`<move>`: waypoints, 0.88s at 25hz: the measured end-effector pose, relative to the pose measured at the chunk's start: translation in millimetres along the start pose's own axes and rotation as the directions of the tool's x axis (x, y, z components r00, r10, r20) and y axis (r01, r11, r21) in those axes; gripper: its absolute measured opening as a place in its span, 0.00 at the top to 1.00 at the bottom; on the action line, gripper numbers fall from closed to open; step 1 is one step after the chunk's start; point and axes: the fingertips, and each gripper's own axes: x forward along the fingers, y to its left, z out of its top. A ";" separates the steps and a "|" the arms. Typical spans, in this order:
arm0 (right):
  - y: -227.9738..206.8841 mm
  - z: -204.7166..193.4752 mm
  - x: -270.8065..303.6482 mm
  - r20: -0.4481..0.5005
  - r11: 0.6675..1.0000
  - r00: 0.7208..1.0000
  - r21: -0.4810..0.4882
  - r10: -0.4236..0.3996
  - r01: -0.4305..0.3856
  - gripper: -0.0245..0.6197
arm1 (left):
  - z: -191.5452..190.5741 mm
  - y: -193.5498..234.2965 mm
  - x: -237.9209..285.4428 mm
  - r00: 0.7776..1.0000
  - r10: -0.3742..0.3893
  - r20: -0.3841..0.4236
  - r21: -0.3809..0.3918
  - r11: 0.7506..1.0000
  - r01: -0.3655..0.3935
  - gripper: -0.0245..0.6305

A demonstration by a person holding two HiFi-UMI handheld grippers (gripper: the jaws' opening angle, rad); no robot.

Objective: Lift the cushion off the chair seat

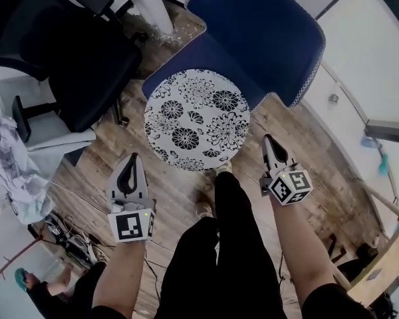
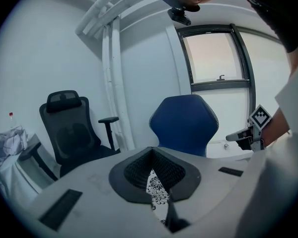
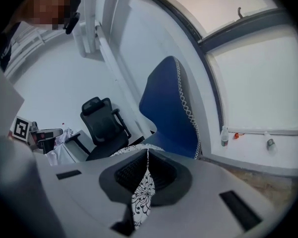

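A round cushion (image 1: 196, 119) with a black-and-white flower print lies on the seat of the blue chair (image 1: 259, 25). My left gripper (image 1: 133, 157) hangs off the cushion's near-left edge, jaws shut and empty. My right gripper (image 1: 268, 138) is just off the near-right edge, also shut with nothing in it. Neither touches the cushion. In the left gripper view, the print of the cushion (image 2: 156, 187) shows below the meeting fingertips, with the blue chair (image 2: 185, 123) beyond. In the right gripper view, the cushion (image 3: 141, 197) shows likewise behind the closed jaws.
A black office chair (image 1: 73, 52) stands to the left of the blue one. Crumpled white cloth (image 1: 13, 165) and cables (image 1: 66, 234) lie at the far left on the wood floor. The person's black-trousered legs (image 1: 219, 244) stand between the grippers. A window wall (image 1: 372, 58) runs along the right.
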 end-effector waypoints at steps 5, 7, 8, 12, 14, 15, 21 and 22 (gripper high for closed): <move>-18.1 -28.3 24.3 -0.041 1.000 0.999 0.003 0.000 0.000 0.94 | -22.6 -12.6 24.2 1.000 -0.014 -0.022 -0.017 1.000 0.014 0.96; -25.6 -43.0 32.6 -0.070 1.000 0.997 0.008 -0.008 0.008 0.94 | -34.0 -16.8 30.2 0.999 -0.023 -0.041 -0.013 1.000 0.022 0.96; -28.4 -50.1 36.8 -0.083 1.000 0.996 0.012 -0.009 0.010 0.94 | -39.1 -17.8 33.3 0.998 -0.025 -0.049 -0.012 1.000 0.024 0.96; -35.0 -75.7 53.3 -0.119 0.999 0.993 0.031 0.017 -0.013 0.90 | -56.0 -21.4 46.0 0.997 -0.019 -0.081 -0.037 0.999 0.016 0.96; -39.6 -86.5 60.0 -0.134 0.997 0.990 0.069 0.035 -0.025 0.79 | -63.2 -26.6 51.0 0.995 -0.025 -0.098 -0.055 0.998 0.020 0.96; -42.2 -90.8 63.4 -0.142 0.996 0.989 0.087 0.040 -0.028 0.75 | -66.8 -29.2 53.5 0.994 -0.032 -0.104 -0.055 0.998 0.026 0.96; -58.2 -111.4 81.5 -0.189 0.986 0.980 0.165 0.063 -0.032 0.58 | -83.8 -39.8 64.4 0.987 -0.048 -0.151 -0.088 0.996 0.035 0.96; -61.8 -115.3 85.0 -0.195 0.984 0.979 0.178 0.063 -0.028 0.56 | -85.4 -40.5 65.3 0.986 -0.051 -0.157 -0.090 0.995 0.037 0.96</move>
